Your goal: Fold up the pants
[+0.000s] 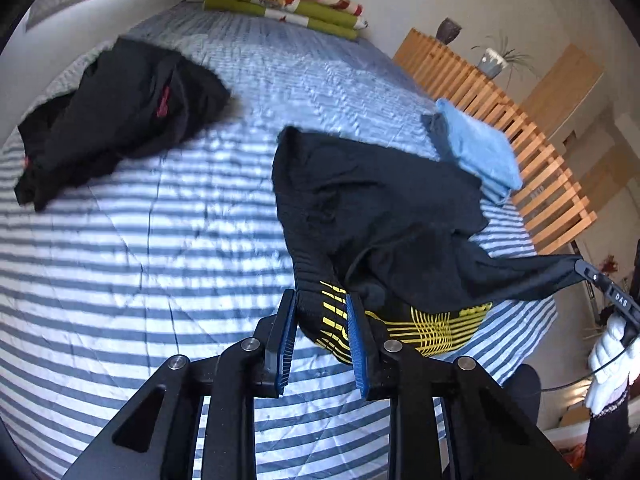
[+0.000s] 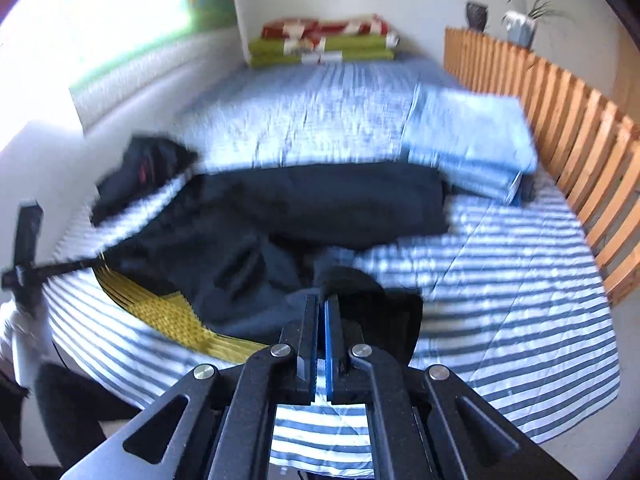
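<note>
We hold the black pants (image 1: pixel 380 208) by the waistband end, stretched between the two tools above the near edge of the striped bed (image 1: pixel 120 260). The left gripper (image 1: pixel 322 312) has its blue pads closed partway onto the thick waistband with the yellow line pattern (image 1: pixel 440 324); the cloth fills the gap between the pads. The right gripper (image 2: pixel 322 300) has its jaws drawn nearly together, pinching a thin fold of the dark fabric at their tips. In the right wrist view, which is blurred, the rest of the pants lies spread across the bed toward the far side, wrinkled and bunched in the middle. We judge the fold to be at an early stage: the garment is gripped and partly laid out, but no clean crease or doubled-over layer is visible, so flattening and the folds themselves remain. A second dark garment (image 1: pixel 120 120) with a red mark lies crumpled well to the left, apparently unfolded. A light blue folded cloth (image 1: pixel 480 148) sits near the wooden slatted rail (image 1: pixel 540 168). Folded green and red bedding (image 1: pixel 288 0) is stacked at the far end. No containers are in view.
</note>
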Demonstrator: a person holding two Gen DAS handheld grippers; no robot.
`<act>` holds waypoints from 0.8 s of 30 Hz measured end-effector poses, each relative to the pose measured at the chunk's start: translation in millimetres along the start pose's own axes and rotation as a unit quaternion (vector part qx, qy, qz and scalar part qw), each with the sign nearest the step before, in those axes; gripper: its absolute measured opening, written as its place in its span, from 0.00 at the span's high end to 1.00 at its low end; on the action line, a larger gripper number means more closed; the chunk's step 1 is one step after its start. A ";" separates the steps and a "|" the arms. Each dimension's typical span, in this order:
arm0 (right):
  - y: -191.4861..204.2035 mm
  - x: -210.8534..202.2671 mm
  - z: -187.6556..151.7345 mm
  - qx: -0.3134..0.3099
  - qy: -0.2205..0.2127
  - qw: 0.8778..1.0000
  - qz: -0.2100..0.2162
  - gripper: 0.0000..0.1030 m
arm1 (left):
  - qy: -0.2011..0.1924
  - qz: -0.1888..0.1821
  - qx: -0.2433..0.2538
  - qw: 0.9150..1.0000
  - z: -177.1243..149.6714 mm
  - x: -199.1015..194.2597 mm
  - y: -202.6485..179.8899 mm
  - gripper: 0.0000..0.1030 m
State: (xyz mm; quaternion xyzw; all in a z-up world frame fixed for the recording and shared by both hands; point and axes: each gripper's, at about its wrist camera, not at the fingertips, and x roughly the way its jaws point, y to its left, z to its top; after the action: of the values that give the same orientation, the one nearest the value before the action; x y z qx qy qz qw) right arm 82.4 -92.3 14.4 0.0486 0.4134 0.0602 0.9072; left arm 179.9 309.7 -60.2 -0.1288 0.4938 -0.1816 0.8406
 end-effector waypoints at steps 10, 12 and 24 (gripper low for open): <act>-105.4 10.8 8.7 0.104 0.058 0.979 -0.167 0.96 | 0.006 -0.045 0.060 0.997 6.0 -21.2 -47.5 0.14; -120.0 46.1 0.7 0.107 0.123 0.968 -0.189 0.94 | 0.023 -0.028 0.061 0.998 -4.1 -2.3 -47.2 0.14; -9.2 84.9 65.6 0.003 0.112 0.987 -0.113 0.76 | 0.124 -0.049 0.009 0.991 -79.5 82.3 -9.9 0.15</act>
State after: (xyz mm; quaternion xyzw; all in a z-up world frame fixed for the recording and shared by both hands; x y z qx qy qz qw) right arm 187.9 -91.2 -7.2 -0.0029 0.5158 -0.0385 0.8559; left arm 145.2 262.2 -158.8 -0.1220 0.5856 -0.2419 0.7640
